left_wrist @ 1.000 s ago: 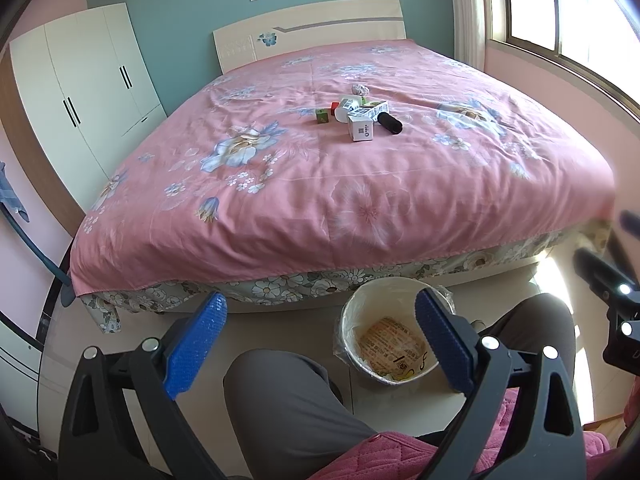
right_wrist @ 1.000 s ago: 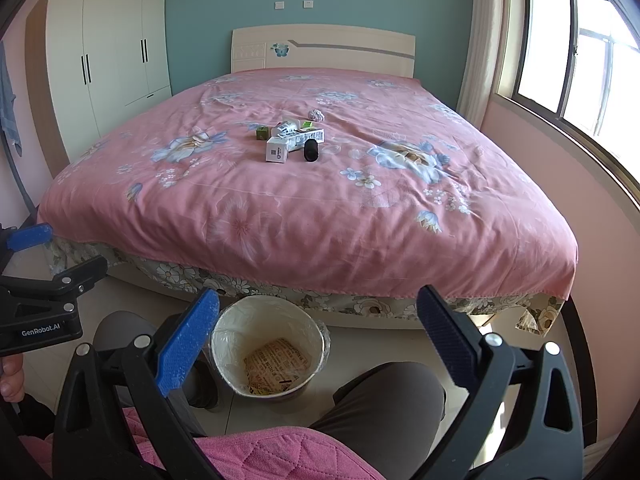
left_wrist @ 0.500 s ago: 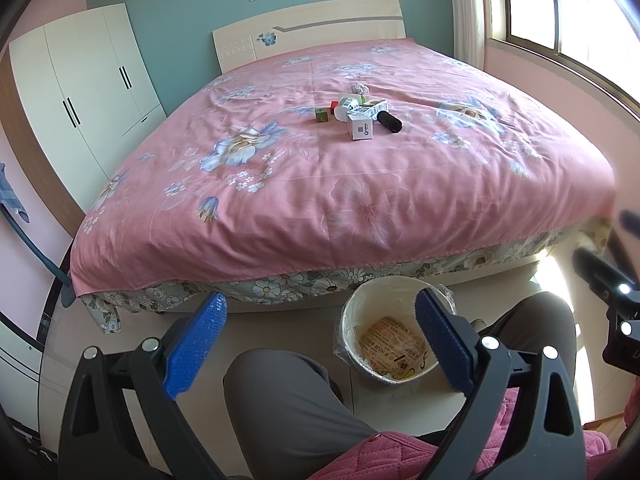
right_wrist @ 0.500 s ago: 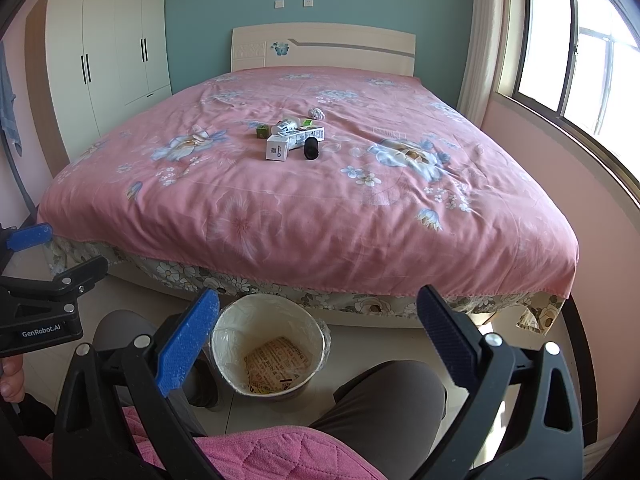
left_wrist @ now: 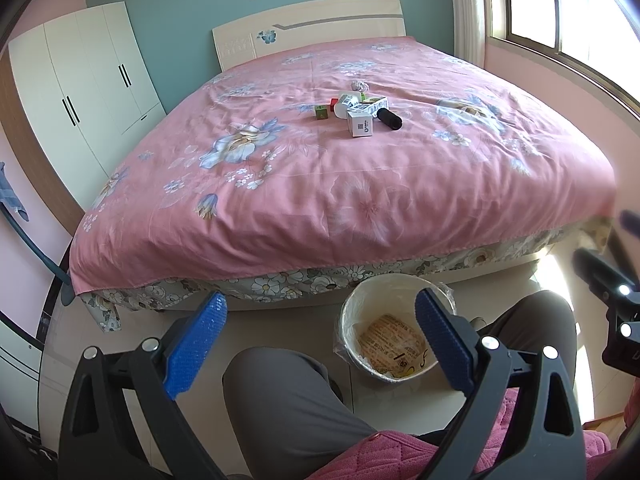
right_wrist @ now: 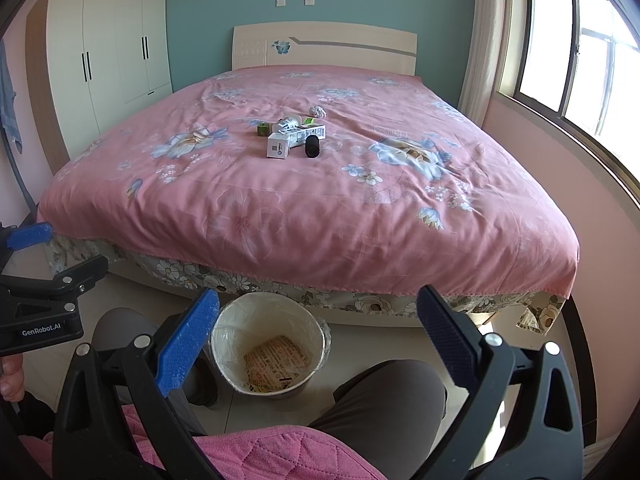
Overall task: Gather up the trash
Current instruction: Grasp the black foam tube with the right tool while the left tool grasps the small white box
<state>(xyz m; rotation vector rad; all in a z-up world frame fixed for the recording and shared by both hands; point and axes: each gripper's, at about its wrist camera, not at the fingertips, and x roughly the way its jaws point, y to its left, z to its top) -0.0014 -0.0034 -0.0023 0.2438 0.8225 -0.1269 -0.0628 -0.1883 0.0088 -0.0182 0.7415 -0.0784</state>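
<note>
Trash [right_wrist: 294, 136] clusters mid-bed [right_wrist: 360, 216]; bin [right_wrist: 268, 344] between knees.

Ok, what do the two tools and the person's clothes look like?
Left tool and right tool: black frames with silver rivets and textured blue pads. "GenRobot.AI" is printed in white on the left one. The person wears grey trousers and a pink quilted top.

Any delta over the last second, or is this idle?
Idle: nothing visibly changed. Both hand-held grippers, left and right, stay open and empty above the bin; the trash pile on the bed is untouched.
</note>
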